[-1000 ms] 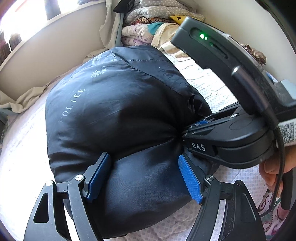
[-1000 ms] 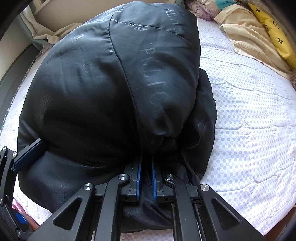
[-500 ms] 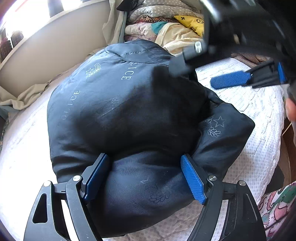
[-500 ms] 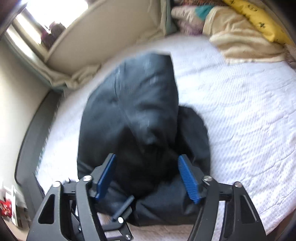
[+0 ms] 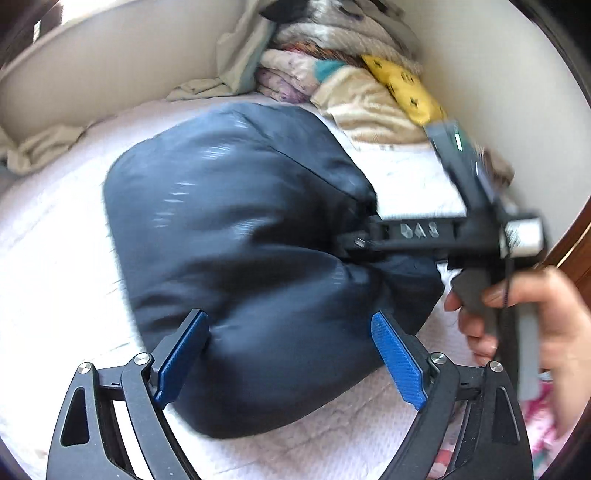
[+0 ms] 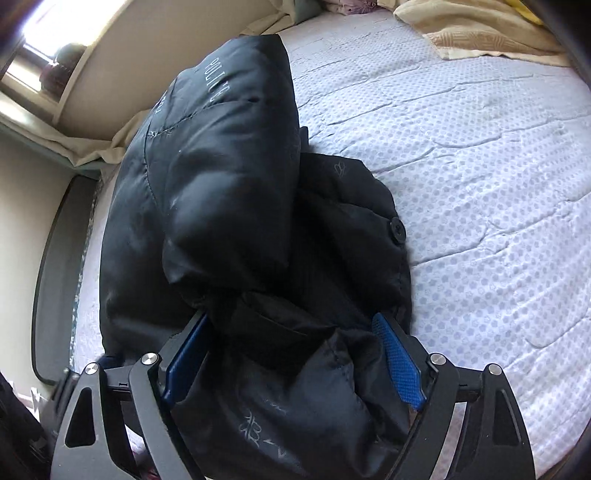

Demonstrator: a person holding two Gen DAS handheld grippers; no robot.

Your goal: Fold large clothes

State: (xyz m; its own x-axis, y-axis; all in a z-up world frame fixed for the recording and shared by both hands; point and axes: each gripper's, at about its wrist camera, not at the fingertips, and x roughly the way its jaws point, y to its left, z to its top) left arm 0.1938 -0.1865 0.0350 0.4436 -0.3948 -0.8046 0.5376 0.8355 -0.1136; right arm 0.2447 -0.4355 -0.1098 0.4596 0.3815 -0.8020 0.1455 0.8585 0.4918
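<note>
A dark navy puffy jacket (image 5: 240,229) lies bundled on the white bed (image 5: 55,258); it also shows in the right wrist view (image 6: 229,192) with a folded panel on top and a black button (image 6: 397,229). My left gripper (image 5: 291,354) is open, its blue pads on either side of the jacket's near bulge. My right gripper (image 6: 291,354) is open with the jacket's near fold between its pads. In the left wrist view the right gripper (image 5: 369,242) presses into the jacket's right side, held by a hand (image 5: 535,314).
A pile of folded blankets and a yellow cushion (image 5: 402,88) sits at the head of the bed. A beige blanket (image 6: 480,29) lies at the far right. A curved beige wall (image 5: 92,66) borders the bed, and a dark bed edge (image 6: 55,277) runs on the left.
My right gripper let go of the jacket, lifted away, then came back down open over its near fold. The left gripper stayed open around the bulge and pulled back slightly.
</note>
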